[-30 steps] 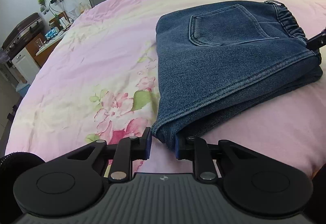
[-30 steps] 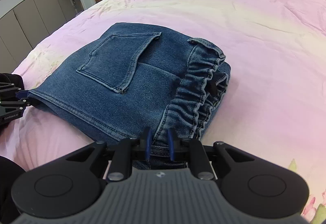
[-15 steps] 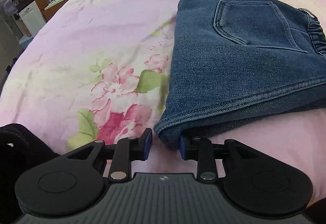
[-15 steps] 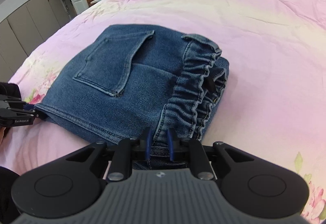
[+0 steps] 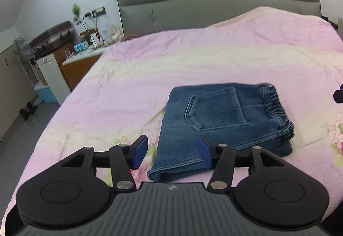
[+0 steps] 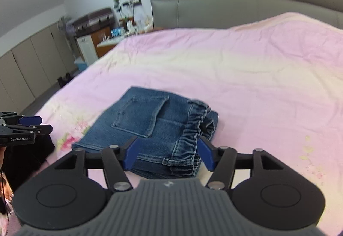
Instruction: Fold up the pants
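The dark blue denim pants (image 5: 225,122), folded into a compact rectangle with a back pocket uppermost and the gathered elastic waistband on the right side, lie on the pink floral bedspread (image 5: 193,64) in the lower middle of both views. The left gripper (image 5: 171,153) and the right gripper (image 6: 166,155) are clear of the cloth; the jaws of each have just been opening and now stand wide, with nothing pressed between the pads, the denim merely showing through the gaps.

The fold looks finished, so the risk is of undoing it. The thick stacked layers at the waistband could spring up or slide apart, and a low pass by either gripper might snag the belt loop near the front edge and drag the bundle askew.

The legs tucked underneath are hidden, so how neatly they stack cannot be judged. The near edge of the pants is covered by the gripper bodies, and the left gripper is cut off at the left edge of the right wrist view.
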Action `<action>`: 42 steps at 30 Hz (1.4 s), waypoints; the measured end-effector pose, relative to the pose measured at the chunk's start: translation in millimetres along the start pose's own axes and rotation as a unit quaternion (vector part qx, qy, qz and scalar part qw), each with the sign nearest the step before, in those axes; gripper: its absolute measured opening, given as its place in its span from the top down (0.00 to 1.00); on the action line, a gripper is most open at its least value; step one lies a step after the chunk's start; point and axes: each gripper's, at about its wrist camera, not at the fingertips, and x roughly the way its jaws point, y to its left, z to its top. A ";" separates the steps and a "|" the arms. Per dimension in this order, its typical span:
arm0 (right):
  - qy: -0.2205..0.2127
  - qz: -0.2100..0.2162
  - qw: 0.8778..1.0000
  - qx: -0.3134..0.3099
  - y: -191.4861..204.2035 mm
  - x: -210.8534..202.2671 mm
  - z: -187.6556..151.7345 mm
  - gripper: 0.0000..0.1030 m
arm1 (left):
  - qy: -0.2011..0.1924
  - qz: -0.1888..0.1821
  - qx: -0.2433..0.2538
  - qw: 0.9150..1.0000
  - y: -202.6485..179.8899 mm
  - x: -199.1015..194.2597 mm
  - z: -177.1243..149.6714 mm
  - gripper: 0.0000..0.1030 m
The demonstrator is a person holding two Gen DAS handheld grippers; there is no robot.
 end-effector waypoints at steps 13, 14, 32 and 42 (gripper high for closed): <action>-0.110 -0.043 0.992 -0.036 50.2 -124.6 -56.1 0.19 | -0.076 0.019 -0.069 0.995 -71.4 -90.3 -16.1 0.16; -0.117 -0.048 0.991 -0.038 52.1 -129.4 -61.2 0.18 | -0.076 0.022 -0.075 0.994 -74.9 -95.5 -20.5 0.15; -0.097 -0.075 0.992 -0.038 43.3 -109.3 -105.9 0.16 | -0.008 0.008 -0.050 0.999 -126.7 -69.1 -59.9 0.15; -0.076 -0.079 0.994 -0.026 30.5 -84.4 -105.7 0.16 | 0.008 0.005 -0.039 0.999 -136.2 -50.2 -61.6 0.15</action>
